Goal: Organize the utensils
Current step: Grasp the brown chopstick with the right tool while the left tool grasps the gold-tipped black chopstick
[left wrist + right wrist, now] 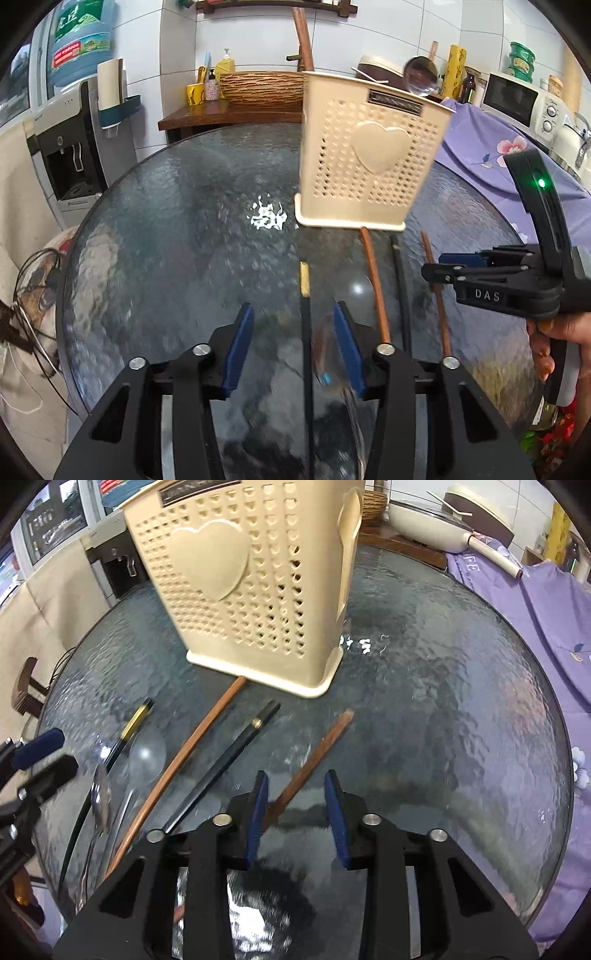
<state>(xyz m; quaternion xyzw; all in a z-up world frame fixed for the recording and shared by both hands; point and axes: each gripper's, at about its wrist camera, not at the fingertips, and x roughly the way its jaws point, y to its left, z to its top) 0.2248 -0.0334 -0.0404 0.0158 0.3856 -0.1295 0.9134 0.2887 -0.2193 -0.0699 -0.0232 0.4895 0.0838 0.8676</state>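
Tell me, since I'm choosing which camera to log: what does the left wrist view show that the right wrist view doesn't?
Only the left wrist view shows the water dispenser, the microwave and the hand holding the right gripper. Only the right wrist view shows the metal spoon. Both show the open grippers, the cream holder, the gold-banded black chopstick, the brown chopsticks and the glass table.
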